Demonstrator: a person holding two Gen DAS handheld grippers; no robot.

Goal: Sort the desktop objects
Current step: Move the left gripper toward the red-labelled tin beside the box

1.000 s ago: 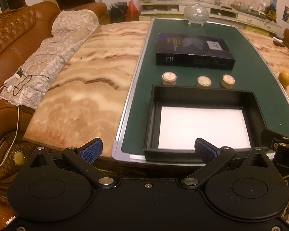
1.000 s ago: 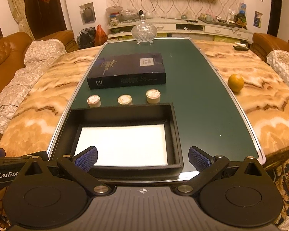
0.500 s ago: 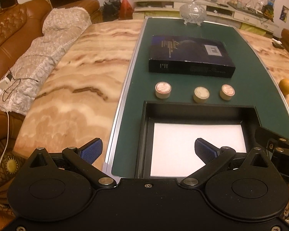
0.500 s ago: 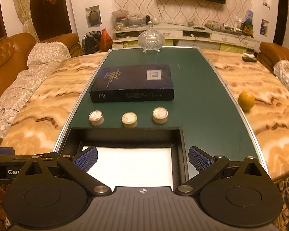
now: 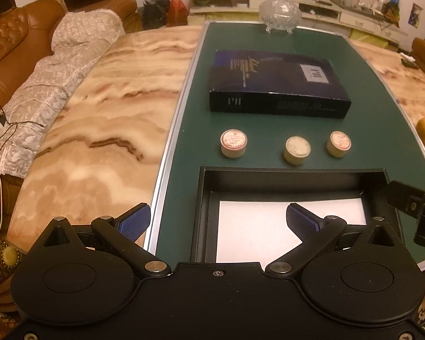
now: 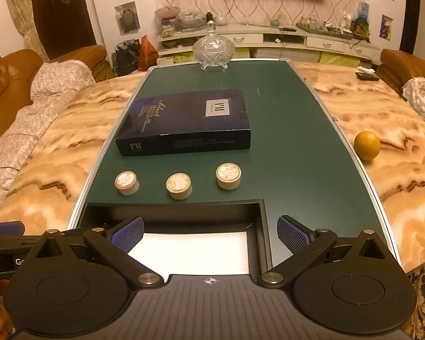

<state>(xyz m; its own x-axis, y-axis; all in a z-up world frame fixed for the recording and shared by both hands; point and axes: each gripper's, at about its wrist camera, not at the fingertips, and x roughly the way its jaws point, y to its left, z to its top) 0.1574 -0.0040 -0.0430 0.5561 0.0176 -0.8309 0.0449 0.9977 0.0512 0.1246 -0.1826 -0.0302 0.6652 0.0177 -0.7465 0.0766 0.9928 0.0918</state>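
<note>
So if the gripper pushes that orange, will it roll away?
Probably. The orange looks round and sits loose on the smooth marble table, so a nudge would likely send it rolling. It lies near the table's edge, so it might drop off.

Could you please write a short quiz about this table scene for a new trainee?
1. True or false: the black tray already holds one of the three small round tins.
2. Multiple choice: the orange lies on A) the green mat, B) the marble table top, C) the dark box.
3. Fill in: both tongs, left and right, are ____.

Key: 1 false, the tins stand on the green mat between tray and dark box; 2 B; 3 open.
</note>
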